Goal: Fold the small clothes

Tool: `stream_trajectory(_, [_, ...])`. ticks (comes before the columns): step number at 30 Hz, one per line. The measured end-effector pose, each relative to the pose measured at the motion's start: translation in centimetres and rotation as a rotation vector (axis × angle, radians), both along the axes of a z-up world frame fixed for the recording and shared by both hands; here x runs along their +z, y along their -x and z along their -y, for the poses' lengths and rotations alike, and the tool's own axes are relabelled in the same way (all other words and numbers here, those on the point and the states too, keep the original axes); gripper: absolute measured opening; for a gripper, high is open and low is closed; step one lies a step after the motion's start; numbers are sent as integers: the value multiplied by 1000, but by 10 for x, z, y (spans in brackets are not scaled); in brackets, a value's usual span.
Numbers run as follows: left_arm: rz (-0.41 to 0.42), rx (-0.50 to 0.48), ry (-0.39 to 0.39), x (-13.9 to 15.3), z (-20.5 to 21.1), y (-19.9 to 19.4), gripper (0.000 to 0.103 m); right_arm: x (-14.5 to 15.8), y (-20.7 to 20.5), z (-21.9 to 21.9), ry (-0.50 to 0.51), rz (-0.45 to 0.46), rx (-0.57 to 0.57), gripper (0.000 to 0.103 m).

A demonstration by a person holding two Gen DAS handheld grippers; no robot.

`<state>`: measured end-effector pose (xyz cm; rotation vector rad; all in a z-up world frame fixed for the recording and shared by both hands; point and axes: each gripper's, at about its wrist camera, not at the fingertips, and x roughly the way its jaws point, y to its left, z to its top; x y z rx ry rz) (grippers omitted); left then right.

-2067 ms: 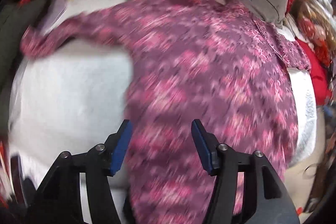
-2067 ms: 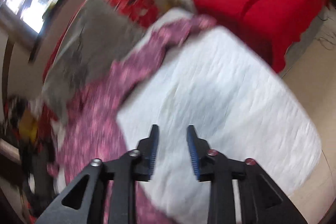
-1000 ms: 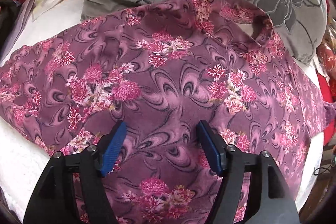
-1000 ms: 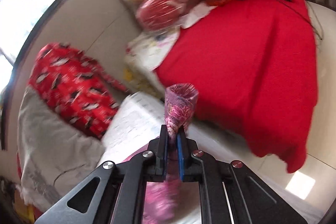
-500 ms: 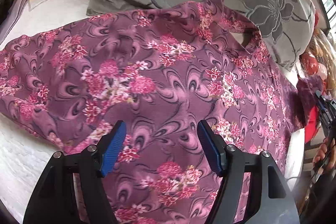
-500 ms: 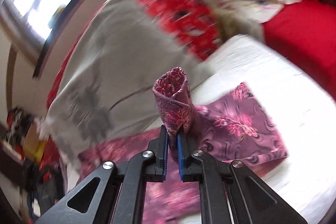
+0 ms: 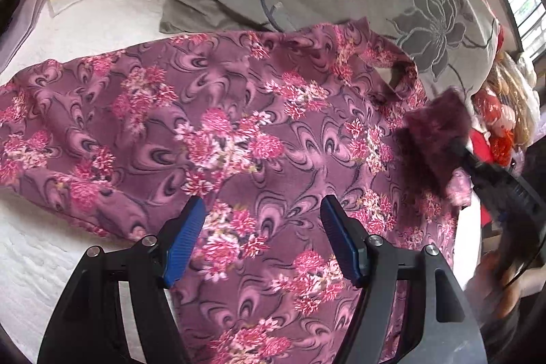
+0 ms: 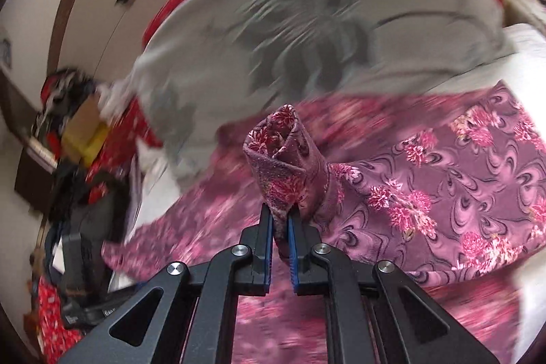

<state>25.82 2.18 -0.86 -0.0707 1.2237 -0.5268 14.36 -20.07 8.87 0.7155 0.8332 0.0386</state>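
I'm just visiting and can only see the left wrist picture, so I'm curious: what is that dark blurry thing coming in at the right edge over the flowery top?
Observer: It is the right gripper, shut on the sleeve end of the purple floral top.
Visitor: Is the sleeve flat in it?
Observer: No, the cloth stands up from the jaws curled into a tube.
Visitor: And the left gripper?
Observer: The left gripper is open above the top, holding nothing.
Visitor: What lies beyond the top?
Observer: A grey pillow with a flower design, blurred in the right wrist view.
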Motion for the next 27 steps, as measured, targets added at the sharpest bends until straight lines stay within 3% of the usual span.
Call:
stream_trajectory(3, [-8,0,23,2,-6,2,69,-11,-10,-38,-17,-23,66,13])
stream_trajectory(7, [-20,-35,72,5,-9,12,69,-47,-15,-78,-56,-155,142,21])
stream_trajectory(9, [-42,-66,107,3,7,16,69,-48,-5,-81,-59,-149,156,29])
stream_trajectory(13, [-82,-123,137,-6,49,22,70,-32,26,-60,-45,-117,153,44])
stream_trajectory(17, [-145,-109,92,-24,84,18,69,-20,58,-12,-21,-118,66,45])
stream_trajectory(19, [-113,-61,87,-23,92,16,69,-17,75,16,-9,-117,5,45])
stream_trajectory(21, [-76,-22,113,-17,95,14,34,-14,93,47,-5,-109,-65,45])
stream_trajectory(22, [-74,-13,114,-14,96,12,9,-13,102,62,-4,-105,-104,45])
stream_trajectory(27, [19,82,155,15,65,10,9,-18,139,136,-18,-100,-301,45])
